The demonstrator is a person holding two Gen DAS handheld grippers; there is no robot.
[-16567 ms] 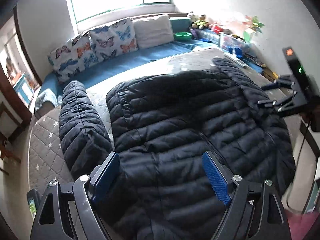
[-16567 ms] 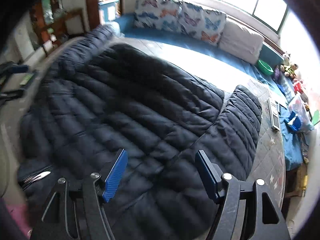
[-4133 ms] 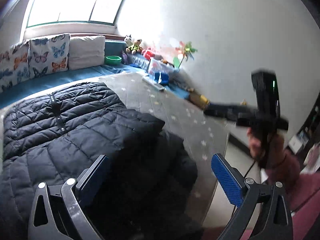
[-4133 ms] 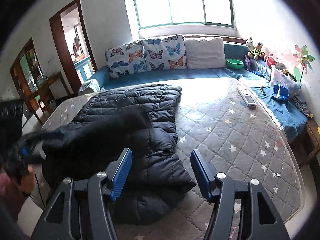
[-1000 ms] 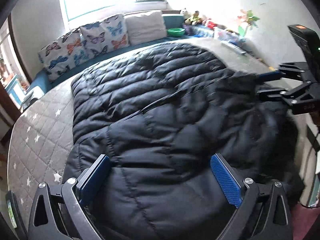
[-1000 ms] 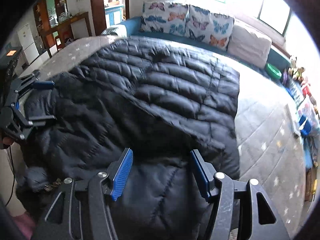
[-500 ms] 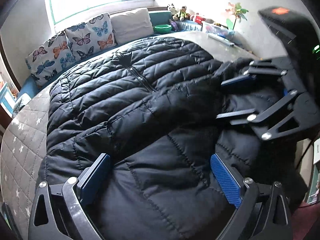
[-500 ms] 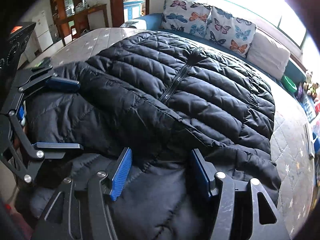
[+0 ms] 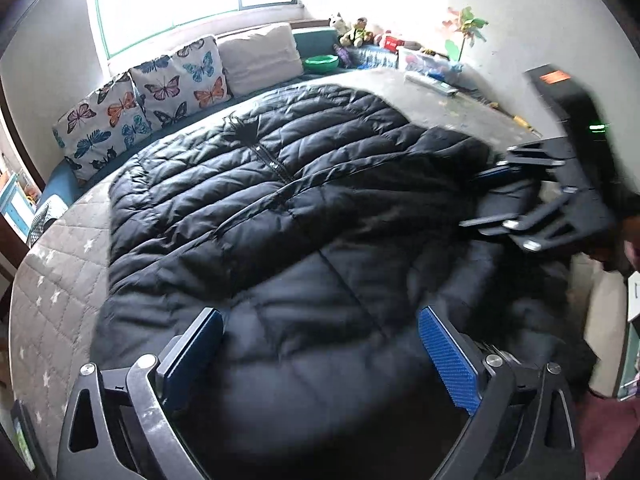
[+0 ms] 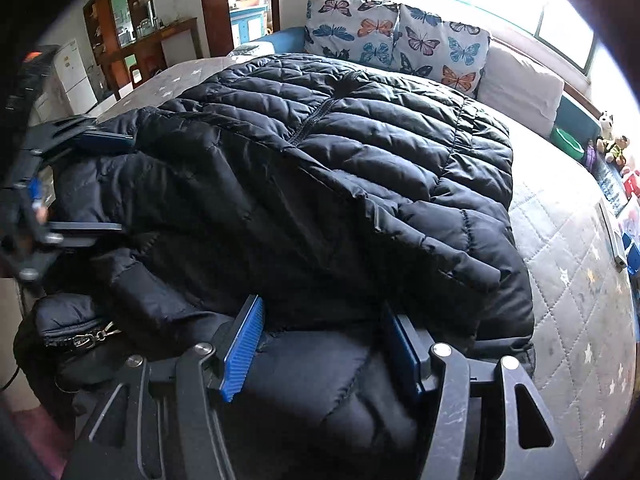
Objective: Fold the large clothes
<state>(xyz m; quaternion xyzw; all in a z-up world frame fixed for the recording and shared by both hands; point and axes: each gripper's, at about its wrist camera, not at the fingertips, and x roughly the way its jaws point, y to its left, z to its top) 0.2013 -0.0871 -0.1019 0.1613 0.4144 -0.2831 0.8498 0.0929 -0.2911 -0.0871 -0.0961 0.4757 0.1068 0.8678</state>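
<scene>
A large black quilted puffer jacket [image 9: 288,208] lies spread on the grey star-quilted mattress [image 9: 52,288], zip side up, with one part folded over its near half. It also fills the right wrist view [image 10: 360,168]. My left gripper [image 9: 320,356] is open and empty, low over the jacket's near edge. My right gripper [image 10: 324,344] is open, its blue pads [image 10: 244,344] either side of a jacket fold at the near right corner. Each gripper shows in the other's view, the right one at the jacket's right side [image 9: 496,200], the left one at its left side [image 10: 92,180].
Butterfly-print cushions [image 9: 152,100] and a plain pillow [image 9: 260,58] line the blue bench under the window. A green bowl [image 9: 320,65], soft toys and boxes sit at the far right. Bare mattress [image 10: 568,272] lies right of the jacket. A doorway and wooden cabinet [image 10: 132,28] stand at the left.
Both grippers have shifted a little along the jacket's near edge. The right gripper has dropped lower onto the jacket, and its pads now straddle a fold.
</scene>
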